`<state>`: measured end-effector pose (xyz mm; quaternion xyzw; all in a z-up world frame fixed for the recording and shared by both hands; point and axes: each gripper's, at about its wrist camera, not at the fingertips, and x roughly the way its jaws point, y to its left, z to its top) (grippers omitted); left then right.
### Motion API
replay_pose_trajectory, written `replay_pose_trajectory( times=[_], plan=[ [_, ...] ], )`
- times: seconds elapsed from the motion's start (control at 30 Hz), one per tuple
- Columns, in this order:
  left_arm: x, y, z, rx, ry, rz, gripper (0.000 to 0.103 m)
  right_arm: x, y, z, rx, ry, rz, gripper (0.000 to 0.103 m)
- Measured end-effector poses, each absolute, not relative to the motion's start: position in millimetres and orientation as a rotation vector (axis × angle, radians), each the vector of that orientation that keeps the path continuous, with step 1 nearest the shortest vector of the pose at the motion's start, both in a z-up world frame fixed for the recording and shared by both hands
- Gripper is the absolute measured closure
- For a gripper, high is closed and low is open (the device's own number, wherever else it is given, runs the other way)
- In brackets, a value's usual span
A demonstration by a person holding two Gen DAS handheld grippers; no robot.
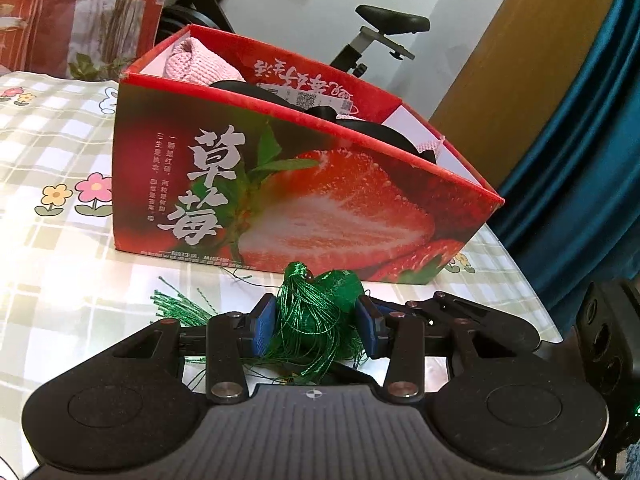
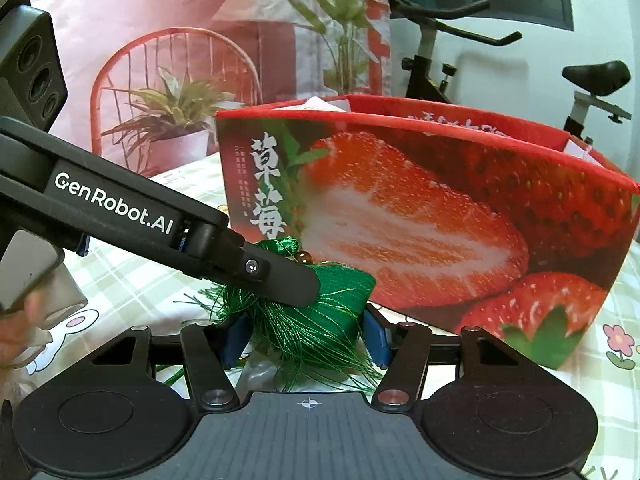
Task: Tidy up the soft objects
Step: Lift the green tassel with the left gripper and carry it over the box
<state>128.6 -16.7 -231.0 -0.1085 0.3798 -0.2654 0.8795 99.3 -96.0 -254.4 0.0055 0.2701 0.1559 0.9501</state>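
A green tassel ornament [image 1: 316,316] sits just above the table in front of a red strawberry-print box [image 1: 320,200]. My left gripper [image 1: 316,324] is shut on it, blue pads pressed to both sides. In the right wrist view the same ornament [image 2: 320,316] lies between the blue pads of my right gripper [image 2: 306,338], which is also shut on it. One black finger [image 2: 280,280] of the left gripper crosses over the ornament's top from the left. The box [image 2: 440,220] stands close behind. Inside it lie a pink knitted piece [image 1: 200,64] and dark soft items [image 1: 256,90].
A checked, flower-print tablecloth [image 1: 52,140] covers the table. Loose green threads [image 1: 176,304] trail to the left of the ornament. An exercise bike [image 1: 384,24] and a blue curtain [image 1: 580,160] stand beyond the table. A hand [image 2: 16,320] shows at the lower left.
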Motion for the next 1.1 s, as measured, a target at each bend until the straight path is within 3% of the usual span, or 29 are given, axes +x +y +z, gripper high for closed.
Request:
replay_pose_trajectory(
  times=[0.4,1.1],
  plan=[
    [125,-18,-215,-0.205,0.754,-0.566,0.058,95,-97,-241,0.015,0.517,0.311,0.049],
    [130,-30,-106,-0.171,0.577,-0.619,0.058,104,-120,-122,0.035,0.386,0.291,0.049]
  ],
)
